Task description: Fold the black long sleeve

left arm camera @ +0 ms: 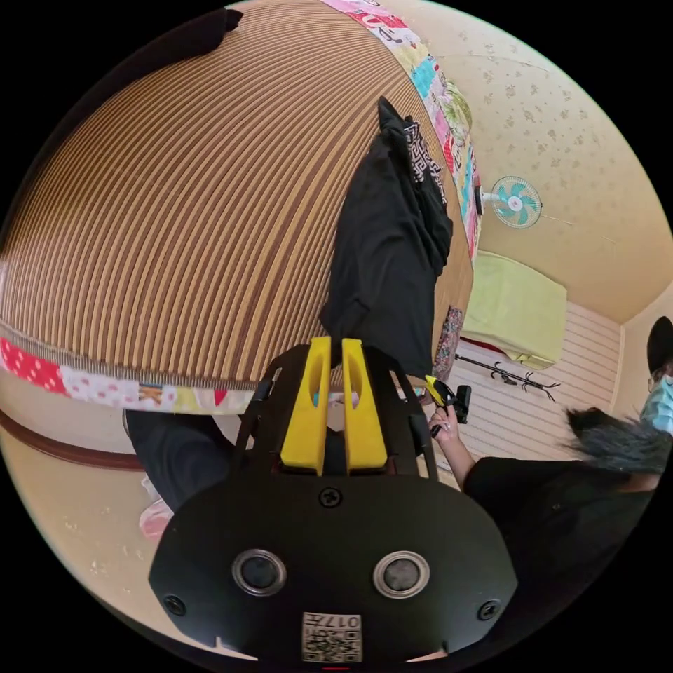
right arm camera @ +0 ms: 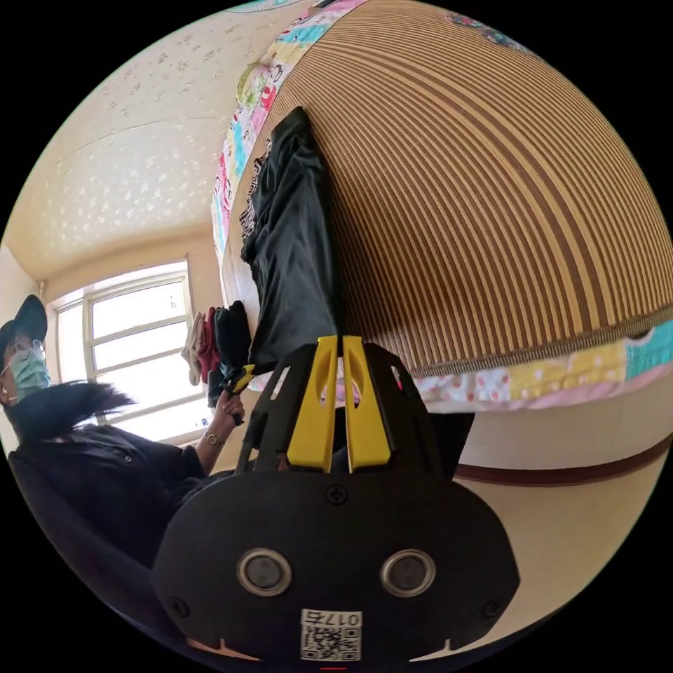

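The shirt (left arm camera: 389, 245) is lying in a long, narrow strip across the striped mat (left arm camera: 175, 210), running from its near edge — right at the grippers — toward the far side, where a patterned bit of cloth is peeking out. It is looking soft, light and limp, creasing and bunching along its length, so it is likely going to sag and slide when lifted; taking it by the two near corners seems the safest hold.

The left gripper (left arm camera: 335, 350) is showing its yellow jaws drawn nearly together at the shirt's near edge, and the right gripper (right arm camera: 335, 347) is doing the same in its own view. Whether cloth is actually pinched between either pair I cannot tell, since the tips are overlapping the dark hem.

The mat is offering wide open room on one side of the shirt, while on the other side the shirt is sitting close to the mat's edge and the patchwork quilt (left arm camera: 449, 119) border — little slack there. Beyond are a wall fan (left arm camera: 517, 202), a window (right arm camera: 133, 350) and a person (right arm camera: 91, 449) sitting near
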Demonstrator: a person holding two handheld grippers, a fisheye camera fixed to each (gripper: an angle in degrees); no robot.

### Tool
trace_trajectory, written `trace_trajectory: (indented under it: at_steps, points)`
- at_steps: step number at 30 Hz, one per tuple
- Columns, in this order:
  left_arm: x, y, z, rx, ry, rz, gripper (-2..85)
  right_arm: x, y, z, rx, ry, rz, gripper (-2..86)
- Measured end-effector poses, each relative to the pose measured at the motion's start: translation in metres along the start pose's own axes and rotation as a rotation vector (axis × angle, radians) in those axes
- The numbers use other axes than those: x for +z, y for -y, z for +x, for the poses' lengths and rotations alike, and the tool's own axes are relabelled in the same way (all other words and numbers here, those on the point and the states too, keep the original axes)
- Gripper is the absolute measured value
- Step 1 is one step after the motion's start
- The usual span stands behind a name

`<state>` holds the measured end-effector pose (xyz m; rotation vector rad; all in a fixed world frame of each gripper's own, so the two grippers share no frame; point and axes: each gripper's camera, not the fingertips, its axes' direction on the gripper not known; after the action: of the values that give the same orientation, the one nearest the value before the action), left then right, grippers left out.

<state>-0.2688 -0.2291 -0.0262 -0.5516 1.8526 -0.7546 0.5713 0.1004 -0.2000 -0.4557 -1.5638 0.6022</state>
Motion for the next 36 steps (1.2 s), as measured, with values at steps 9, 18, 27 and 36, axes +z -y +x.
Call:
trace_trajectory:
  at_steps: [9, 18, 27, 36]
  points:
    - [-0.066, -0.035, 0.028, -0.035, -0.393, 0.218, 2.0, -0.094, -0.023, -0.019, -0.122, 0.511, 0.326, 0.9]
    - [-0.032, 0.227, 0.092, 0.208, -0.335, 0.505, 5.2, -0.035, 0.264, -0.068, -0.196, 0.475, 0.411, 1.5]
    - [0.038, 0.163, 0.031, 0.007, 0.061, 0.446, 14.0, 0.056, 0.243, -0.158, -0.313, -0.237, 0.299, 2.0]
    - [0.113, 0.141, -0.035, -0.170, -0.058, 0.470, 9.2, 0.222, 0.228, -0.197, -0.521, -0.394, 0.110, 1.8]
